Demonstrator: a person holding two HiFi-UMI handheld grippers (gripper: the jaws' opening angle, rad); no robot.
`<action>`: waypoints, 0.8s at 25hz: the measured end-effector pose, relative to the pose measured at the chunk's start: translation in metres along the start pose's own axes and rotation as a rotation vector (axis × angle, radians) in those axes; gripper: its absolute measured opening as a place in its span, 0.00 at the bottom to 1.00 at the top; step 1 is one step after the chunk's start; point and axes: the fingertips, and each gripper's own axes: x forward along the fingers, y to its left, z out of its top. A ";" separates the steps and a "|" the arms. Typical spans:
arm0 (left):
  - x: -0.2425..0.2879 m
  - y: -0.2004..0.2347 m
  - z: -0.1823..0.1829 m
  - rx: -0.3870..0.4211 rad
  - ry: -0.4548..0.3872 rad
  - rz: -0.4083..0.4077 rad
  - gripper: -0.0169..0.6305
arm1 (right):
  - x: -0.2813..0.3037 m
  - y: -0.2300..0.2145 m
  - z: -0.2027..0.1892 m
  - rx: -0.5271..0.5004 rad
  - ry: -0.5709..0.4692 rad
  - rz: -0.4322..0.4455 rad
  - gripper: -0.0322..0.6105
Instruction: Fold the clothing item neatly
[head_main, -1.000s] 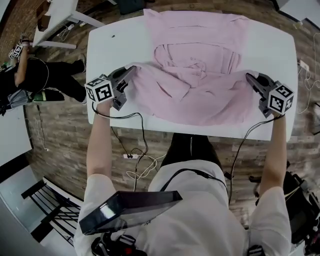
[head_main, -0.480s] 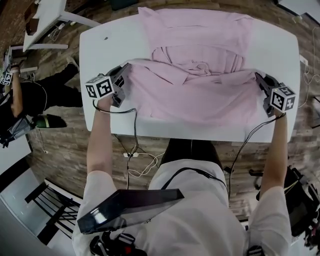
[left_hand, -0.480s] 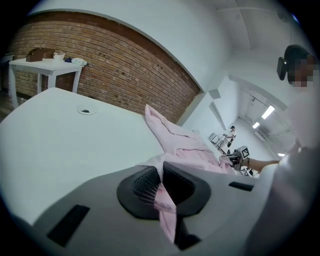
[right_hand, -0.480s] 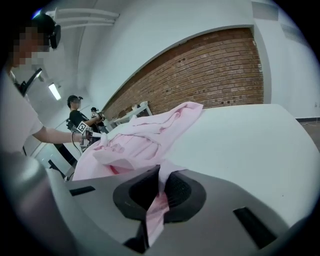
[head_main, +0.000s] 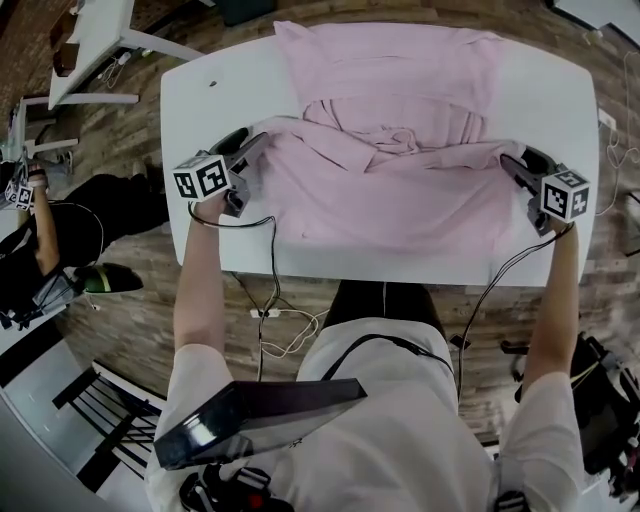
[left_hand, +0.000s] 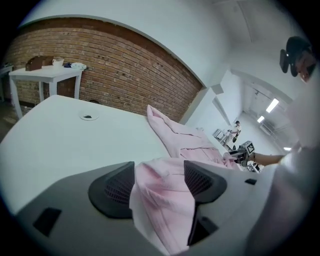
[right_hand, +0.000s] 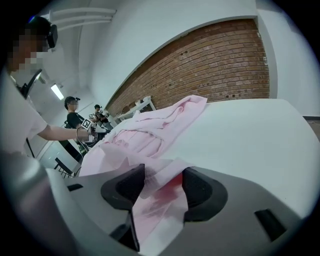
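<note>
Two claws sit at opp. ends of a fold in the pale pink cloth garment (head_main: 390, 205), which lies spread on the white rectangular surface (head_main: 215, 100). We see the left claw (head_main: 256, 145) at the garment's left edge & the right claw (head_main: 512, 163) at its right edge. Both are low on the surface, pointing away from us & down. A fold ridge runs across the cloth from one claw to the other. Just beyond it, approx. mid-garment, the fabric is bunched in soft wrinkles. The far part lies flat & reaches the surface's far edge. The near part lies flat & ends just short of the near edge.

Left claw view: its jaws have just been opening & now stand wide apart, released. A loose wad of pink cloth lies between the dark ribbed pads (left_hand: 112, 192), slack, not pinched. Right claw view: same story. Its jaws have just been opening & are now apart, grip let go, w/ a crumpled corner of the cloth resting between its pads (right_hand: 202, 192) & draping down towards the camera.

Elsewhere: a small dark round mark (head_main: 212, 84) sits on the bare surface left of the garment, well apart from it. A red brick wall (left_hand: 100, 65) stands behind the surface. Wood-plank floor (head_main: 130, 270) shows round the surface, w/ thin cables (head_main: 285, 335) trailing below the near edge.
</note>
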 end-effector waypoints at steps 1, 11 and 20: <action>-0.002 0.001 0.001 0.011 0.004 0.010 0.49 | -0.001 0.001 0.000 -0.009 0.008 0.003 0.39; -0.013 -0.049 0.000 0.199 0.027 -0.048 0.52 | -0.026 -0.001 -0.003 -0.086 0.098 -0.013 0.56; -0.008 -0.126 -0.018 0.384 0.065 -0.154 0.05 | -0.008 0.070 0.002 -0.401 0.126 0.016 0.50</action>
